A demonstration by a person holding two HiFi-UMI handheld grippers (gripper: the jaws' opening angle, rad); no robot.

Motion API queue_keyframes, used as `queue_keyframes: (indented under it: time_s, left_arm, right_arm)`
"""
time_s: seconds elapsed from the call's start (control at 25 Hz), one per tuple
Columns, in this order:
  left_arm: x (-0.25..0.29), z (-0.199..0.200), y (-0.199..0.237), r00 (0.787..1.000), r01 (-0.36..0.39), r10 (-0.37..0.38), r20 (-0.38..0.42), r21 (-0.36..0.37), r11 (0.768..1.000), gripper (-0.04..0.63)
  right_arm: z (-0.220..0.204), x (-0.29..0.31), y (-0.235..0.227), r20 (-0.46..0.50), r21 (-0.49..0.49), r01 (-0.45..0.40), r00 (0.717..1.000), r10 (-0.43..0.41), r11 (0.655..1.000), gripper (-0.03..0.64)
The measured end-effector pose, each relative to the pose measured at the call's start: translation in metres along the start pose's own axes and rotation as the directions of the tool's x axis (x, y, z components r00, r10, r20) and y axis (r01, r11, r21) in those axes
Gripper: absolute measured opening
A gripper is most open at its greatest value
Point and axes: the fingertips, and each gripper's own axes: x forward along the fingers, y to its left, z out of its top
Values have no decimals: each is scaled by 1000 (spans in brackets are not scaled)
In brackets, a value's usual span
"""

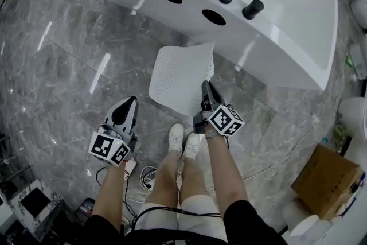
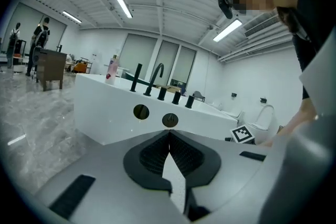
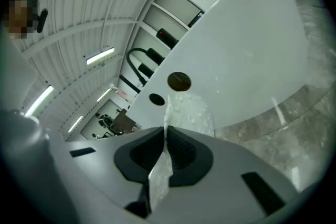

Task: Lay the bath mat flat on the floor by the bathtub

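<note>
The left gripper point(image 1: 132, 101) hangs over the grey marble floor point(image 1: 69, 66), its tongs pressed together on nothing. Just right of it the white bath mat point(image 1: 179, 78), dotted with small holes, is held curled above the floor near the bathtub point(image 1: 287, 26). The right gripper point(image 1: 205, 87) pinches the mat's right edge. Its cube point(image 1: 225, 120) carries black-and-white square markers.

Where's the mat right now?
Head view, centre: the mat is held by its right edge in the right gripper, between the person's shoes and the bathtub wall, not yet flat.
</note>
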Motion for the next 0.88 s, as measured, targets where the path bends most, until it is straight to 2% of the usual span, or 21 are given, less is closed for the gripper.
queue_keyframes:
  time_s: [0.28, 0.44, 0.72, 0.88]
  left_arm:
    - [40, -31, -8, 997, 71, -70, -39, 17, 997, 17]
    - [66, -43, -27, 989, 135, -133, -57, 29, 990, 17]
    - [114, -71, -66, 969, 230, -226, -101, 36, 972, 17]
    - [137, -89, -85, 958, 264, -258, -125, 33, 964, 17]
  right_arm:
    - [2, -22, -100, 27, -41, 155, 988, -154, 987, 38]
    - [12, -41, -156, 64, -19, 244, 968, -242, 970, 38]
    - [35, -76, -242, 105, -10, 342, 935, -340, 939, 37]
    - [38, -101, -293, 93, -7, 402, 912, -400, 916, 37]
